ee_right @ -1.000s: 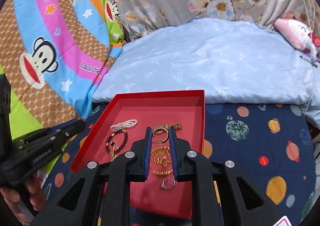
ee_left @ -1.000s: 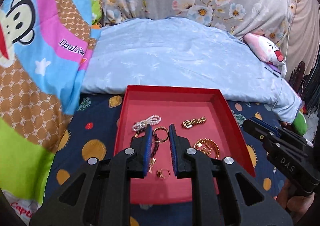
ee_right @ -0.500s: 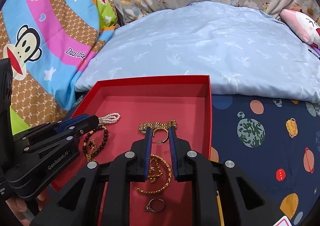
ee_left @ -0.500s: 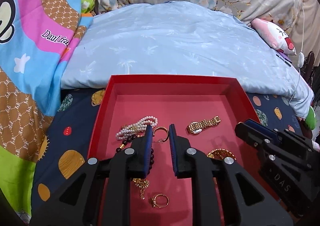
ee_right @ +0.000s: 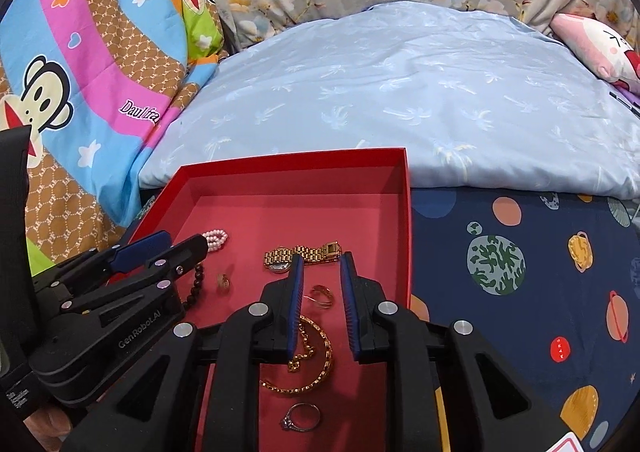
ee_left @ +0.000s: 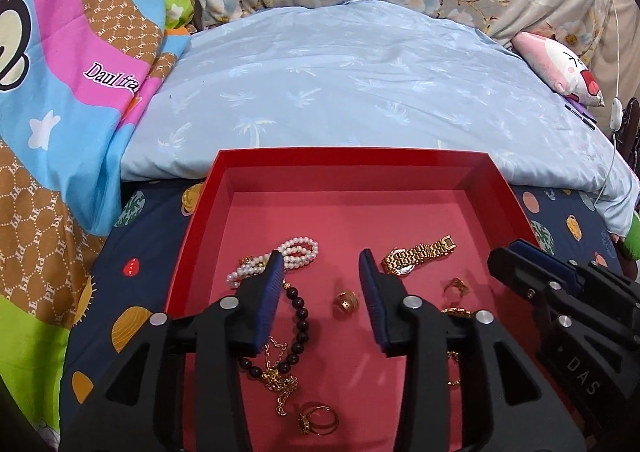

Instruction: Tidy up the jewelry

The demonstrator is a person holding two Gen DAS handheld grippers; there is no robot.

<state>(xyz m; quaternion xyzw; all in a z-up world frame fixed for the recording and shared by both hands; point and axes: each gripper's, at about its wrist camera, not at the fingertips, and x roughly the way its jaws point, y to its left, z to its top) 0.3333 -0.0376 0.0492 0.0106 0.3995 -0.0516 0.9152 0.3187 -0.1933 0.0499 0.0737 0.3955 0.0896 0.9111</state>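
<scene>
Red tray (ee_left: pixel 200 219) on a navy planet-print sheet (ee_right: pixel 520 252), pale blue pillow (ee_left: pixel 360 91) just beyond its far rim, cartoon-monkey blanket (ee_left: pixel 60 91) to the left.

Left gripper (ee_left: pixel 320 264) low over the near-left part of the tray floor, jaws just widened to a moderate gap, gripping nothing. Between the blue pads (ee_left: pixel 268 300), lying loose on the tray: a small gold ring (ee_left: pixel 346 300), clear of both pads. Left pad over the white pearl bracelet (ee_left: pixel 296 252) and just beside the dark bead bracelet (ee_left: pixel 298 328), which curls back toward the near edge. Tangled with the beads, a thin gold chain (ee_left: pixel 280 380); nearer still, a gold ring with a setting (ee_left: pixel 318 420).

Just beyond the right pad, a gold watch (ee_left: pixel 416 254), angled across the middle of the tray.

Right gripper (ee_right: pixel 320 258) over the right half of the tray, jaws just eased apart to a narrow gap, closed on nothing. Fingertips close to the watch band, contact not clear. Below the gap, flat on the tray: a small gold hoop (ee_right: pixel 322 294), then a large gold chain bracelet (ee_right: pixel 316 356), partly under the left pad. Near edge: 1 silver ring with a stone (ee_right: pixel 302 416).

Far half of the tray floor bare. Part of a hand (ee_right: pixel 44 428) at the bottom-left corner of the right wrist view, under the left gripper's body.
</scene>
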